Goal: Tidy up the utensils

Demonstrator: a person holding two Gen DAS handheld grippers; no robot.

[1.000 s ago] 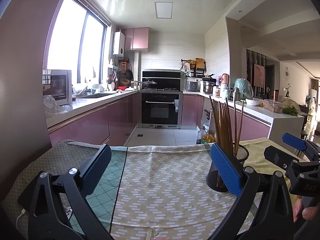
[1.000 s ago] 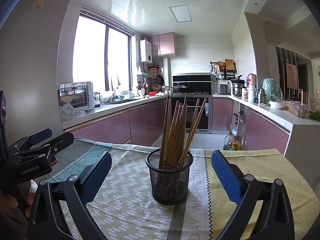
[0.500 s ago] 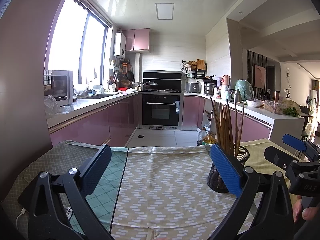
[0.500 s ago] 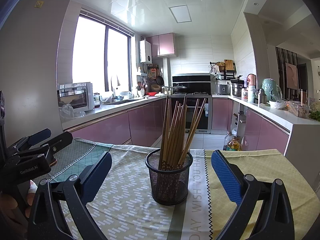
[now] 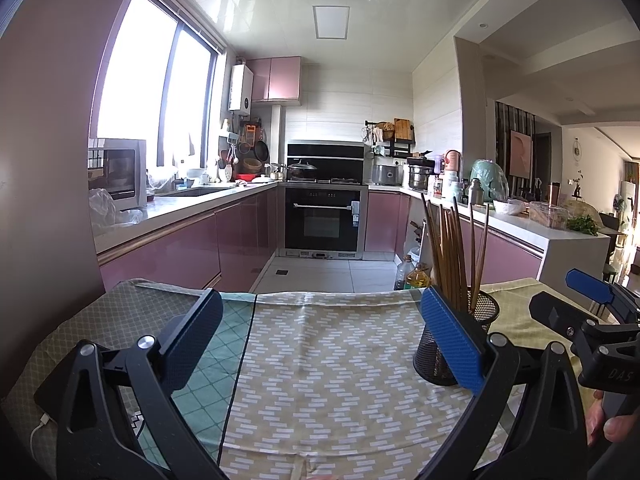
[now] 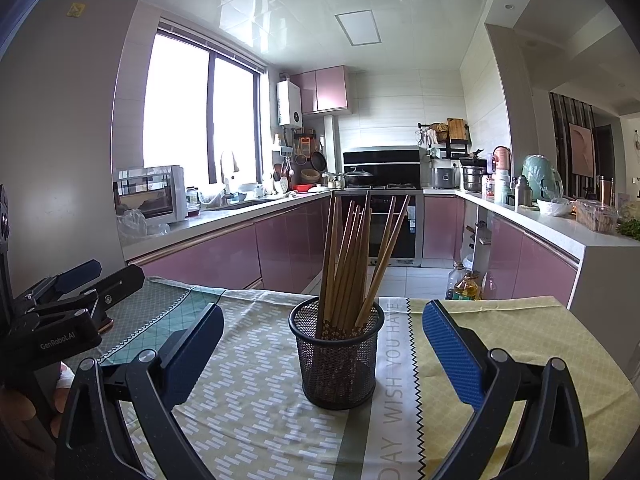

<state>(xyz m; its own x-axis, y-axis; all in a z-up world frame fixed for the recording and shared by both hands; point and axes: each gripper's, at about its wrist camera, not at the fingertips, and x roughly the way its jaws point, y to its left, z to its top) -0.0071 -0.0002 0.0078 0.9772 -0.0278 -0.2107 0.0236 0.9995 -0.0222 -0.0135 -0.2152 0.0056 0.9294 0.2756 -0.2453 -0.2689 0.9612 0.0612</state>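
Wooden chopsticks stand bunched in a black mesh holder on the cloth-covered counter. The right hand-held gripper and the left hand-held gripper both hover with fingers spread wide, holding nothing.

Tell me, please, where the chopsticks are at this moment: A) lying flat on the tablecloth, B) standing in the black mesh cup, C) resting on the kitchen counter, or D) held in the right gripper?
B: the chopsticks stand bundled, leaning slightly, inside the black mesh cup on the tablecloth, while the right gripper is open and holds nothing.
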